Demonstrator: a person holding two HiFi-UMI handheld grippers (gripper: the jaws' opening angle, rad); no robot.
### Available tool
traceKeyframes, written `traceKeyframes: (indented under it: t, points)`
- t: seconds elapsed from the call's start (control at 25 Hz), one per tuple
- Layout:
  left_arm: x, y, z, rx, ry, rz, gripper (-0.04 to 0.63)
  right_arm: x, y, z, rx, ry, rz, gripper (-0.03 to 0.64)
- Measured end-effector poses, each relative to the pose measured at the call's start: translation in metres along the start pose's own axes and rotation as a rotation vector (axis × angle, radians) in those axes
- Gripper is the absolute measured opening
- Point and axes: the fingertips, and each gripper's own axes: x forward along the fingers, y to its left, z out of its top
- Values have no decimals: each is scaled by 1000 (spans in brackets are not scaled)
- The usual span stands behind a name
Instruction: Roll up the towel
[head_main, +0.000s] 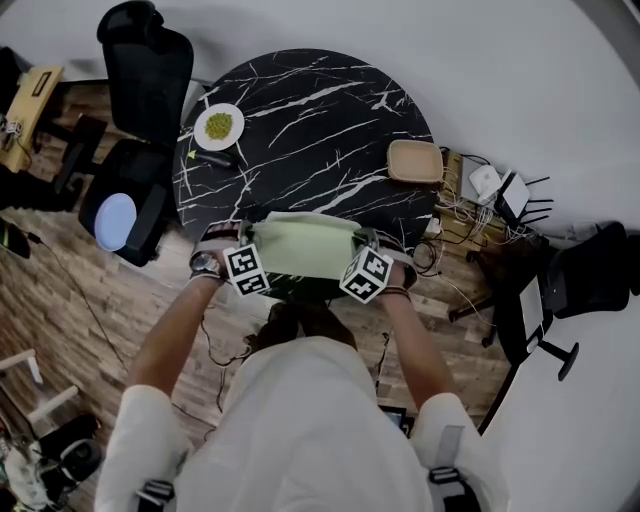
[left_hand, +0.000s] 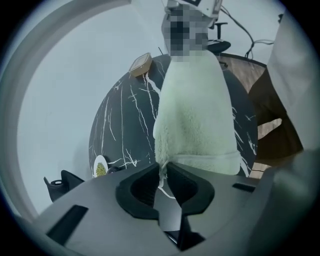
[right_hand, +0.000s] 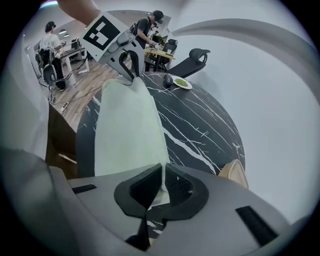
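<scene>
1. Pale green fleecy towel (head_main: 305, 247) sits at the near edge of the round black marble table (head_main: 300, 110), its long axis running left to right along that edge.
2. The left gripper (left_hand: 162, 169) is clamped on the towel's left end, and the right gripper (right_hand: 162, 172) is clamped on its right end.
3. Farther off, a wooden tray (head_main: 415, 161) sits by the right edge and a plate of green food (head_main: 218, 126) by the far left edge.

So the towel (head_main: 303, 247) is lying along the table's (head_main: 310, 110) near edge, with the left gripper (left_hand: 162, 169) at its left corner and the right gripper (right_hand: 162, 172) at its right one. The plate (head_main: 218, 126) is sitting by the far-left edge, the tray (head_main: 415, 161) by the right edge, and the chair (head_main: 145, 70) is standing just past the left edge.
</scene>
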Motion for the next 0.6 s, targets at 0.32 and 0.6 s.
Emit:
traceKeyframes:
  t: [0.32, 0.6]
  points:
    - [7, 15, 2, -95, -27, 58, 227, 1, -23, 2, 52, -32, -121, 84]
    - [-4, -11, -20, -196, -27, 18, 244, -14, 7, -16, 125, -36, -108, 87]
